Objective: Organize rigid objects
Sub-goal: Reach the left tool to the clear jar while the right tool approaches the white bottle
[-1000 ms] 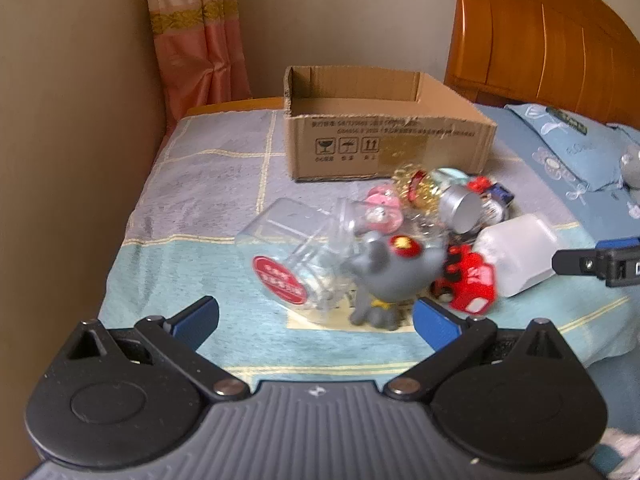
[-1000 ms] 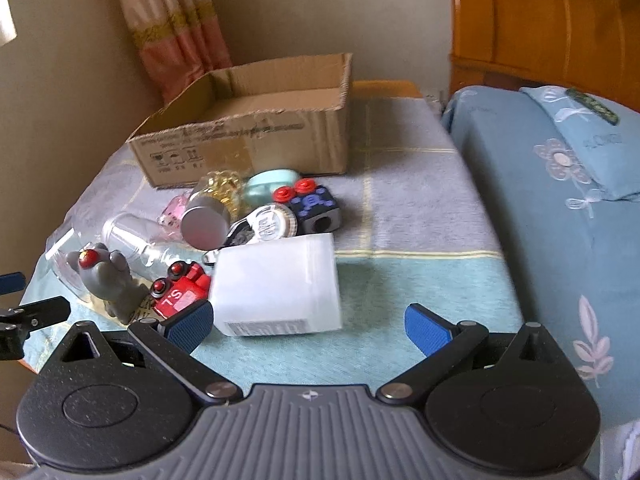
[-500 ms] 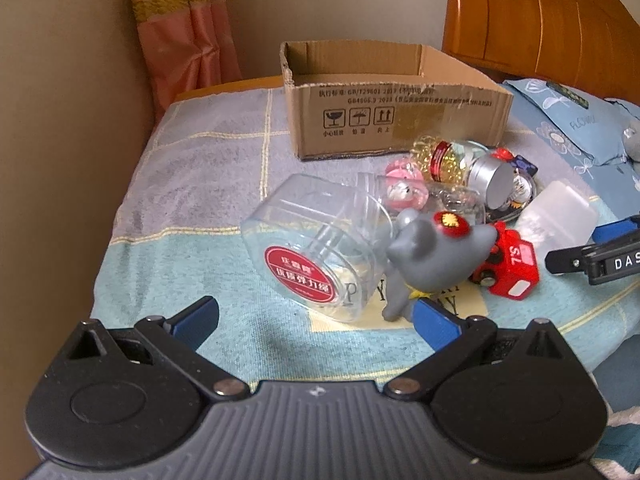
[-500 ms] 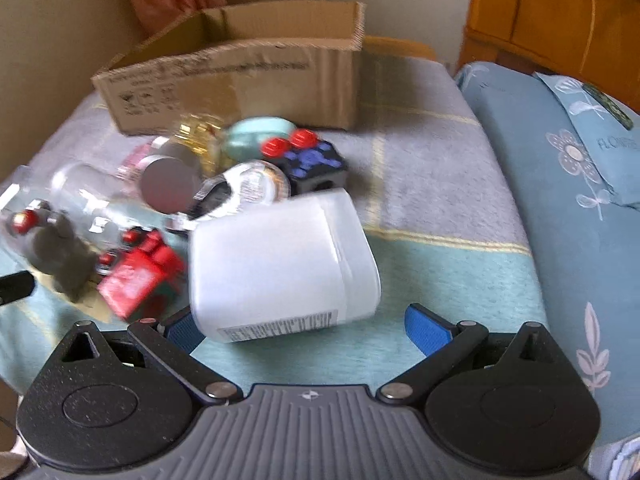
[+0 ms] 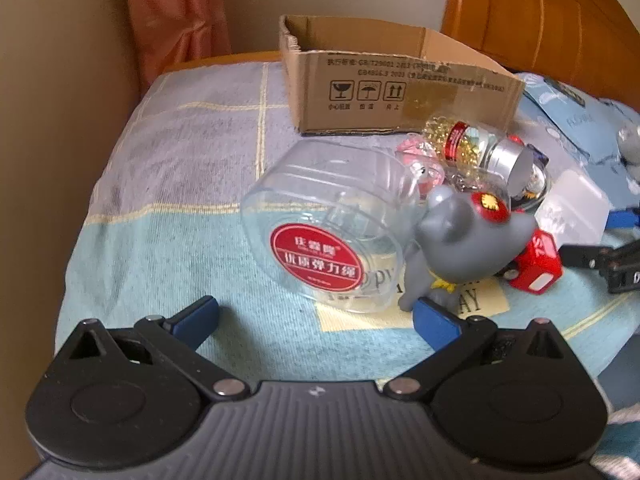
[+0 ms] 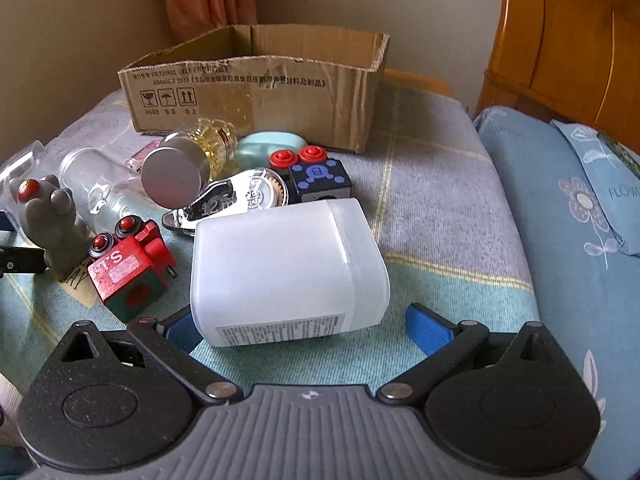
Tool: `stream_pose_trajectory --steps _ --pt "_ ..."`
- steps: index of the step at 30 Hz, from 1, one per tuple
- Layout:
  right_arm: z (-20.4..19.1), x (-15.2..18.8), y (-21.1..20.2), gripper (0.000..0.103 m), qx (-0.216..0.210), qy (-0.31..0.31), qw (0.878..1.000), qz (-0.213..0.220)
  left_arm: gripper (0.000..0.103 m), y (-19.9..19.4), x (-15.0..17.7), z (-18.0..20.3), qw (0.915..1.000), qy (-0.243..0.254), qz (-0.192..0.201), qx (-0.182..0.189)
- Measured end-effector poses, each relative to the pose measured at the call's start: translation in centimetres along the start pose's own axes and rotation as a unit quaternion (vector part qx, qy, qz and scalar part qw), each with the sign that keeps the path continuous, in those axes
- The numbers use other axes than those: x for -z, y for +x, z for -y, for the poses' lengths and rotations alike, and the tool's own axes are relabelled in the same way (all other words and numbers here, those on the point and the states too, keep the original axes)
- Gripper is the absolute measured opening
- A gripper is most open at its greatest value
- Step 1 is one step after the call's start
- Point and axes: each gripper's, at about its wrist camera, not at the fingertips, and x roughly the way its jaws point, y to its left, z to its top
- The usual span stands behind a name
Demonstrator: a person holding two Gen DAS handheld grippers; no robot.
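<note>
A clear plastic jar point(image 5: 332, 236) with a red round label lies on its side just ahead of my open left gripper point(image 5: 316, 320). A grey toy figure point(image 5: 460, 248) stands against the jar's right side, close to my right blue fingertip point(image 5: 436, 322). A frosted white plastic box point(image 6: 284, 268) lies between the wide-open fingers of my right gripper point(image 6: 304, 326), its near end level with the pads. An open cardboard box point(image 5: 392, 88) point(image 6: 260, 84) sits behind the pile.
A red toy cube point(image 6: 128, 270), a black cube with red buttons point(image 6: 316, 176), a tape dispenser point(image 6: 236, 200), a silver-lidded bottle of yellow beads point(image 6: 188, 160) and a teal case point(image 6: 268, 146) crowd the checked blanket point(image 5: 180, 208). Wooden headboard point(image 6: 568, 40) and blue pillow point(image 6: 592, 184) at right.
Both grippers moved forward toward the pile. The clear jar now looms larger before the left one, and the white box has come between the right gripper's fingers.
</note>
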Motion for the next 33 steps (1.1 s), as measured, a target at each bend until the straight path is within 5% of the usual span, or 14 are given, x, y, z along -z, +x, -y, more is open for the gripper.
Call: stream_pose_trajectory --steps 16,28,33 --pt "-0.3 -1.2 1.2 0.103 -0.008 -0.008 1.000 0.009 0.101 -0.1 -0.3 -1.1 0.9970 0.054 0.043 0.033" --pt "-0.5 -1.0 1.2 0.103 -0.003 -0.003 1.000 0.013 0.101 -1.2 -1.0 -1.6 0.9936 0.020 0.084 0.072" --pt "-0.5 -1.0 1.2 0.103 -0.007 -0.008 1.000 0.011 0.089 -1.8 -0.7 -2.0 0.9931 0.014 0.093 0.069"
